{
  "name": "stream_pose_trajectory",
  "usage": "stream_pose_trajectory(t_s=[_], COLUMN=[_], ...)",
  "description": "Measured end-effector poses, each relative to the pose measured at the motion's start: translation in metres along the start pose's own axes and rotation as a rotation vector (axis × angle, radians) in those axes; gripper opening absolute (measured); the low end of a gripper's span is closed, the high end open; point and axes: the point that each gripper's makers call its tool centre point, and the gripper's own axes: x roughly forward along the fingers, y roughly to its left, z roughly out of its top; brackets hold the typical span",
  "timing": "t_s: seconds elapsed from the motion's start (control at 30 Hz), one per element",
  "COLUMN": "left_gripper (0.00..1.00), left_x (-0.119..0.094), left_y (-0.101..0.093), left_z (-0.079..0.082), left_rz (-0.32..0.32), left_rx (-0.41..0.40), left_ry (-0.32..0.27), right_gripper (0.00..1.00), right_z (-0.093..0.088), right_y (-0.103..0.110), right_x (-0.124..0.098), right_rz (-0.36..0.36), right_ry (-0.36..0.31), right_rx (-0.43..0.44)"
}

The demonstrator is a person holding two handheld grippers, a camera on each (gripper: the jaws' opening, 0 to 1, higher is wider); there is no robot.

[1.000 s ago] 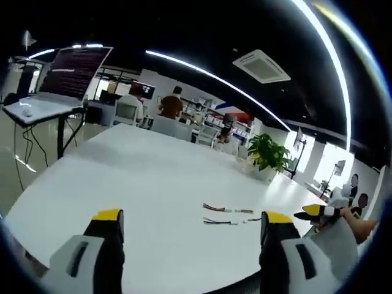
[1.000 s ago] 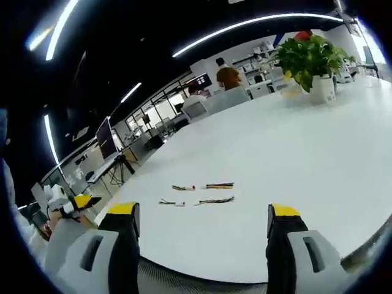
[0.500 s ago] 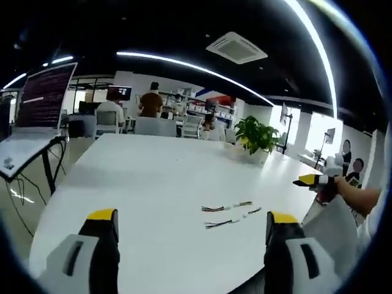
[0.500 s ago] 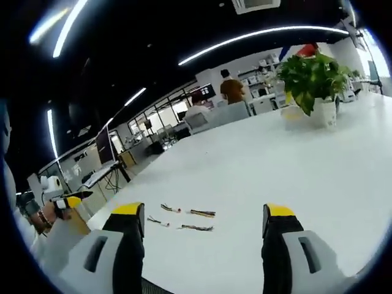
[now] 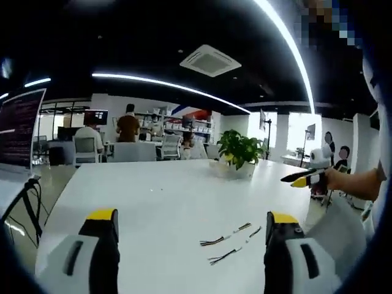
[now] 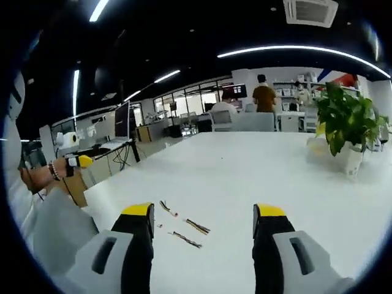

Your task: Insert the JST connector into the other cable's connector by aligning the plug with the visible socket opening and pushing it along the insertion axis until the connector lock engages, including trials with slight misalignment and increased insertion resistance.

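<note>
Short JST cables with small white connectors lie loose on the white table (image 5: 153, 196). In the left gripper view one cable (image 5: 225, 235) and a second (image 5: 234, 250) lie ahead, nearer the right jaw. In the right gripper view a cable (image 6: 197, 226) and another (image 6: 185, 239) lie just beyond the left jaw. My left gripper (image 5: 192, 217) is open and holds nothing. My right gripper (image 6: 203, 211) is open too, with nothing between its jaws. Neither touches a cable. The right gripper (image 5: 304, 179) also appears at the right of the left gripper view, in a hand.
A potted plant (image 5: 237, 150) stands far back on the table, and the same plant (image 6: 346, 122) is at the right in the right gripper view. People sit at desks (image 5: 127, 125) beyond the table. The table's near edge runs under both grippers.
Both views have swung and levelled as the hands moved. The cables lie where they were on the table. Both grippers stay open.
</note>
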Motion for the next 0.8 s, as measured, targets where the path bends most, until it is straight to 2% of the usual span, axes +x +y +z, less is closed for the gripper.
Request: stream_pose_trajectory(t_s=[0.1,0.23,0.33,0.4,0.43,0.5,0.63,0.73,0.8], left_gripper=[0.99,0.99,0.99,0.99,0.99,0.99,0.94,0.86,0.85], left_x=[0.014,0.034,0.048,0.056,0.060,0.070,0.092,0.106,0.114], left_y=[-0.004,-0.022,-0.034,-0.045,-0.047,-0.048,-0.051,-0.053,-0.057], left_z=[0.010,0.017,0.016,0.010,0.008,0.004,-0.011,-0.023,-0.033], left_rz=[-0.063,-0.204,-0.293,-0.370,-0.388,-0.423,-0.467,-0.499,-0.530], left_rx=[0.039,0.066,0.086,0.066,0.050,0.073,0.066,0.062,0.037], left_ry=[-0.009,-0.019,-0.020,0.002,0.010,0.003,0.030,0.045,0.066], right_gripper=[0.62,0.63,0.59,0.53,0.50,0.46,0.39,0.38,0.37], right_z=[0.014,0.029,0.034,0.034,0.033,0.030,0.025,0.019,0.013], right_y=[0.000,0.006,0.011,0.012,0.015,0.020,0.021,0.020,0.019], right_x=[0.007,0.017,0.024,0.030,0.033,0.037,0.051,0.062,0.071], right_rz=[0.051,0.141,0.200,0.218,0.249,0.296,0.355,0.393,0.412], right_ry=[-0.021,-0.043,-0.049,-0.041,-0.033,-0.015,0.010,0.033,0.050], right_rx=[-0.033,-0.114,-0.145,-0.176,-0.199,-0.218,-0.228,-0.228,-0.221])
